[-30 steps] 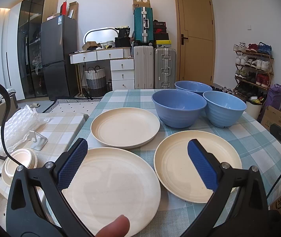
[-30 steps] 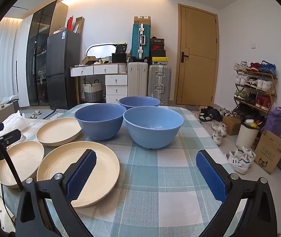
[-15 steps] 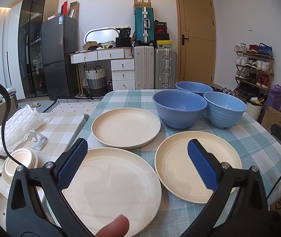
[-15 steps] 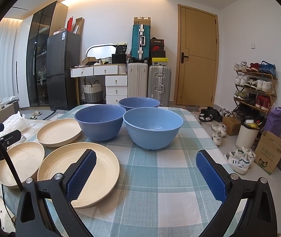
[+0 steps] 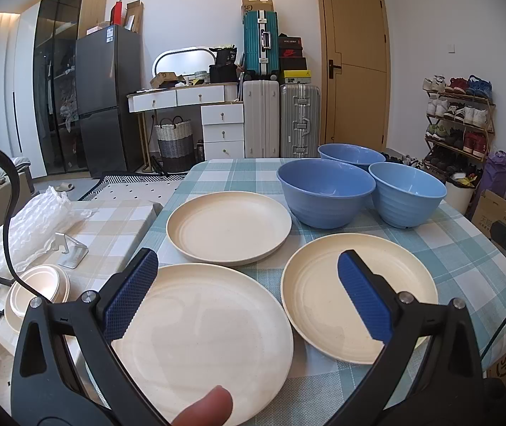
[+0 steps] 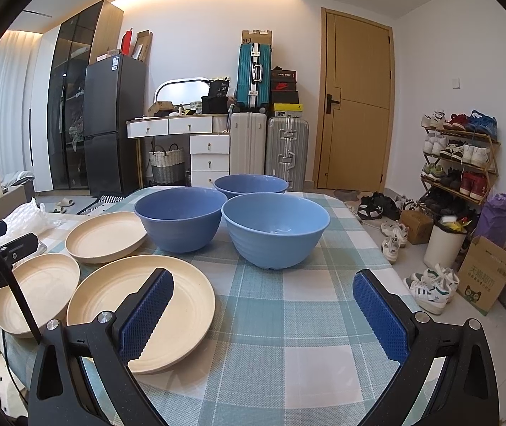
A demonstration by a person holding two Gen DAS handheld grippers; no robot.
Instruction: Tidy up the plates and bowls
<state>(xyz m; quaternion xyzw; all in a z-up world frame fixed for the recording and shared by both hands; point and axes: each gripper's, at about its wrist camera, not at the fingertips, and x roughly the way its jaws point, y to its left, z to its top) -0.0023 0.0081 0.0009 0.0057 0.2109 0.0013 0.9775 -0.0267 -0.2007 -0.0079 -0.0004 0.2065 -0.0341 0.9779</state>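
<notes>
Three cream plates (image 5: 228, 226) and three blue bowls (image 5: 326, 191) sit on the desk (image 6: 288, 319) (both tongs (image 5: 246, 294) (image 6: 263, 314) spread apart, empty).

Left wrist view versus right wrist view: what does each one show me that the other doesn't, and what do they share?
Only the left wrist view shows the small stacked dishes and metal stand on the side table, plus a fingertip at the bottom edge.

Only the right wrist view shows the sneakers on the floor beside the table.

Both show three cream plates, three blue bowls, the checked tablecloth, and each view's own gripper, left gripper and right gripper, open and empty.
</notes>
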